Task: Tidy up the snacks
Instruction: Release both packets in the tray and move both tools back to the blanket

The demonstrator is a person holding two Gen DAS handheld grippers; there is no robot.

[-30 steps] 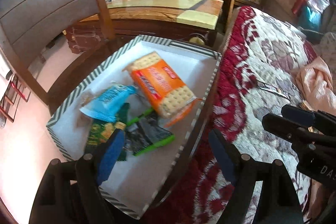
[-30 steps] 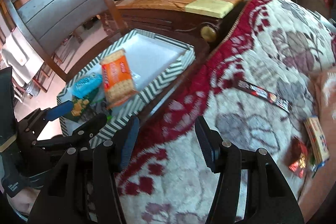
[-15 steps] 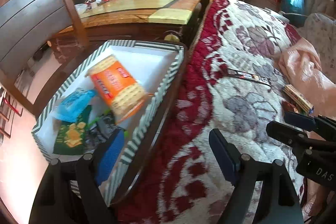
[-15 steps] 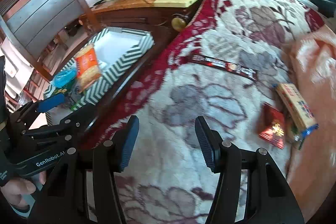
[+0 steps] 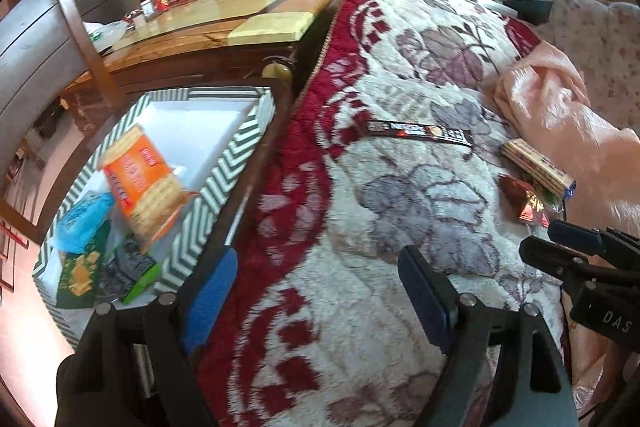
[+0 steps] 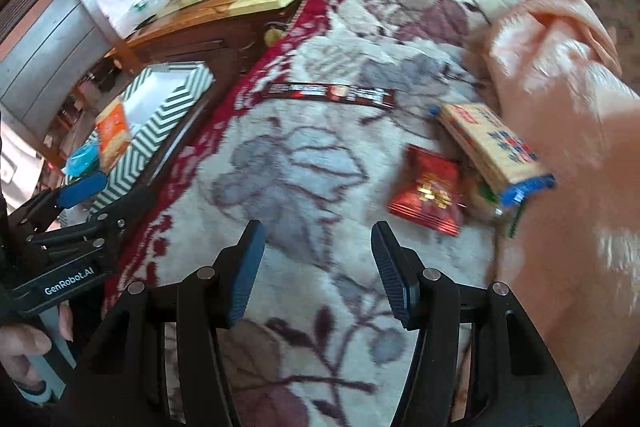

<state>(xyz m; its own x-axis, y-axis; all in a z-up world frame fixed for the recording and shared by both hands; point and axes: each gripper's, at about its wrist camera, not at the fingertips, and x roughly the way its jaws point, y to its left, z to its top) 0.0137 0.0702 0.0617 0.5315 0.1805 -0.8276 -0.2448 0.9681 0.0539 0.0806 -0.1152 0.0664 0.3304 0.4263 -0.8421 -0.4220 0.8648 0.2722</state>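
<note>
1. The striped box [image 5: 224, 163] sits on a dark wooden chair seat just beside the red edge of the floral blanket [image 5: 400, 219]; its long axis runs from the near left toward the far right.
2. Inside the box, an orange cracker pack [image 5: 140, 183] lies tilted with its long axis roughly along the box's length, overlapping a blue packet [image 5: 82, 223] and green packets [image 5: 80, 271] at the near end.
3. On the blanket, well apart from the box, a long dark coffee stick [image 6: 332, 93] lies crosswise, ends pointing left and right.
4. Farther from the box, a red packet [image 6: 430, 189] touches a tan biscuit pack [image 6: 492, 143], which points diagonally toward the peach cloth [image 6: 560, 107].
5. The left gripper [image 5: 316, 291] is spread wide over the blanket's edge, holding nothing.
6. The right gripper [image 6: 316, 267] is likewise released and empty, hovering over the blanket near the red packet.
</note>
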